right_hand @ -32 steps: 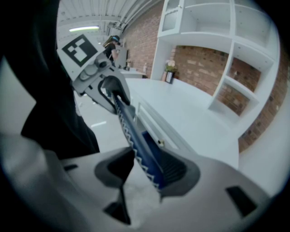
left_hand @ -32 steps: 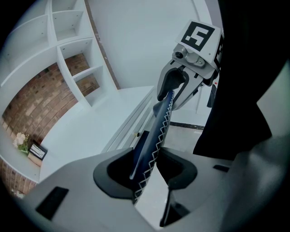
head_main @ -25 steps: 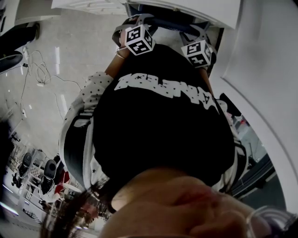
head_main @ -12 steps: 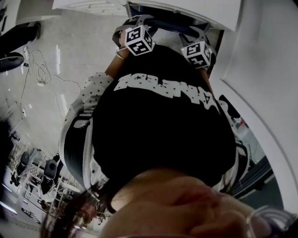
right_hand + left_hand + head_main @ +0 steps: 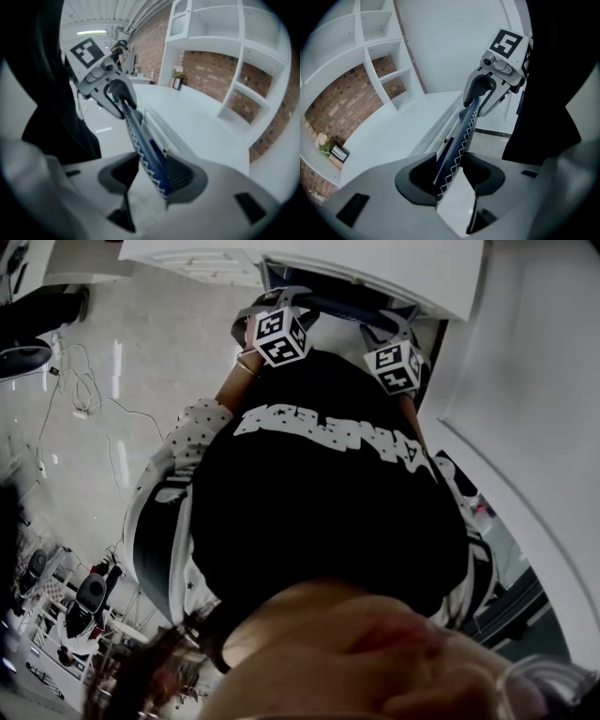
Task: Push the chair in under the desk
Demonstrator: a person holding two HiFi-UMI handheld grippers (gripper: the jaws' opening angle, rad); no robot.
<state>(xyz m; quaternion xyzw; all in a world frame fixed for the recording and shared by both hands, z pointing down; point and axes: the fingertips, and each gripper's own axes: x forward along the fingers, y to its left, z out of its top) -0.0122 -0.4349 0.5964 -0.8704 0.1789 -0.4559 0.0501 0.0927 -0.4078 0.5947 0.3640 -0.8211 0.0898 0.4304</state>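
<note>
Chair back, navy with white zigzag stitching (image 5: 461,140) | close along white desk (image 5: 384,136) edge | left gripper (image 5: 454,177) jaws opening around it | right gripper (image 5: 152,177) jaws apart, straddling | we straddle both ends to push squarely

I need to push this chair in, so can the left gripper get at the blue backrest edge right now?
Probably yes. The blue backrest edge runs between the jaws of the left gripper, which are opening, and nothing blocks it. The right gripper straddles the same edge farther along.
</note>
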